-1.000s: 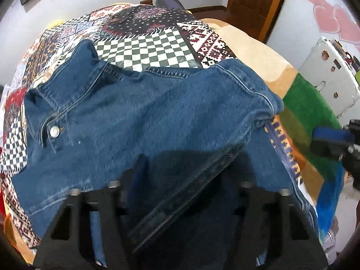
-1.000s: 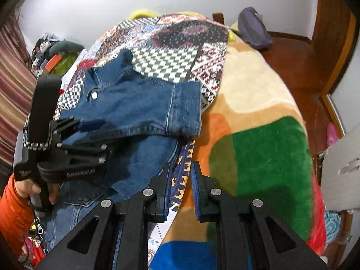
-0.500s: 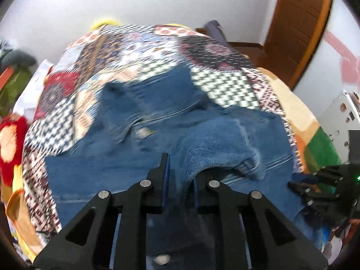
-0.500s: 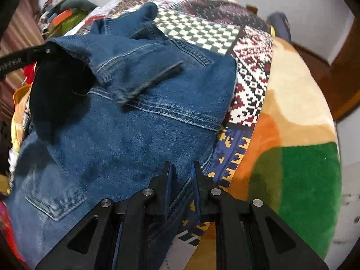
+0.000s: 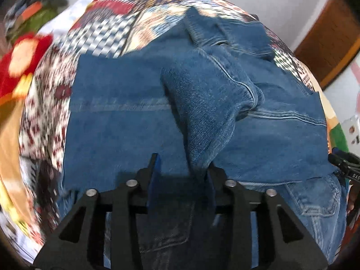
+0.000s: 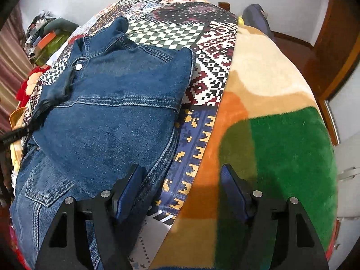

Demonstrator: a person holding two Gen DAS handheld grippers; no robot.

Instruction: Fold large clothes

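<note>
A blue denim jacket [image 6: 112,112] lies partly folded on the bed, collar at the far end. In the left wrist view a sleeve [image 5: 213,103] is doubled over the jacket's body [image 5: 126,123]. Its cuff end hangs against the right finger [image 5: 209,180] of my left gripper [image 5: 182,175]. Those jaws are opening, and the pads no longer pinch the cloth. My right gripper [image 6: 182,184] is also opening, wide, at the jacket's near right edge. Its left finger [image 6: 132,186] rests by the hem, and only bedding lies between the pads. Each gripper shows at the edge of the other's view.
A patchwork quilt [image 6: 175,29] covers the far half of the bed, and a fleece blanket [image 6: 281,146] in green, orange and cream covers the right. A heap of clothes [image 6: 45,36] lies at the left, a dark bag [image 6: 256,15] at the far end, a wooden door [image 6: 333,45] at the right.
My left gripper closed on the sleeve, carried it sideways over the jacket, and its jaws have parted again. My right gripper, shut on the hem before, now stands wide apart.
</note>
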